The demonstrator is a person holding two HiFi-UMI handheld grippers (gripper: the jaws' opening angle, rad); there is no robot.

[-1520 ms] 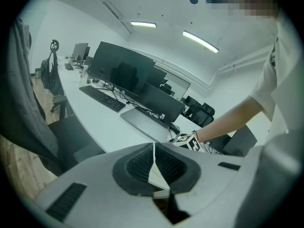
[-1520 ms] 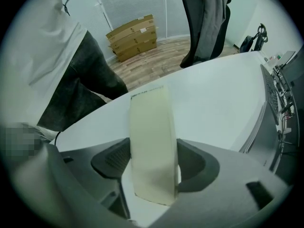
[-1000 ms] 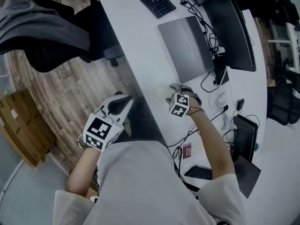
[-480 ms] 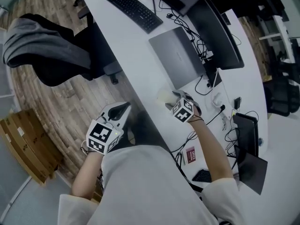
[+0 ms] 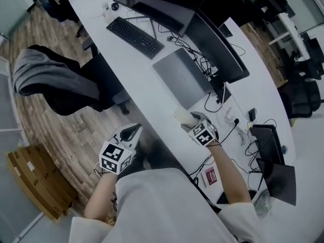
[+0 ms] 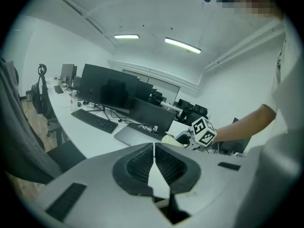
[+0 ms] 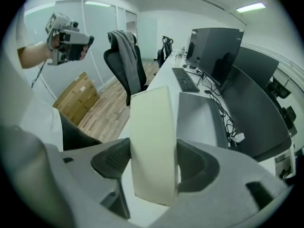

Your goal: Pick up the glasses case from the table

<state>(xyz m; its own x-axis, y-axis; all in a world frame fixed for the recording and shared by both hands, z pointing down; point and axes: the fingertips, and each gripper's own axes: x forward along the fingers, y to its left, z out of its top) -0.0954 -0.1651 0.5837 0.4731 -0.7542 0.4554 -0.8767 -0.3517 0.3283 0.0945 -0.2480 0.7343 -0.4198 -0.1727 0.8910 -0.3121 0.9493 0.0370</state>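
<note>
Head view first: I'm looking steeply down on the long white worktop (image 5: 147, 80). My right tool (image 5: 190, 121) is hanging over its near edge, just this side of the closed laptop (image 5: 181, 77), and the pale glasses case (image 5: 182, 116) is sitting at its front. My left tool (image 5: 130, 131) is out to the left, off the worktop and over the floor. It is well apart from the case and taking no part in this.

Left gripper view: the jaws here are meeting at their tips with nothing between them. Past them I'm seeing the right tool across the worktop, the cream case poking out ahead of it.

Right gripper view: this is the one that's telling me most. Both ribbed pads are pressing on the broad sides of the case, so the tool is clamped on it. The case is standing on edge, leaning a little, and reaching well above the jaws. Worktop and laptop are showing beyond and below it, and no part of the case looks to be resting on the surface.

So I'm judging the grasp made and the case off the worktop. What's left is little more than carrying it clear and holding the grip firm on that smooth shell.
</note>
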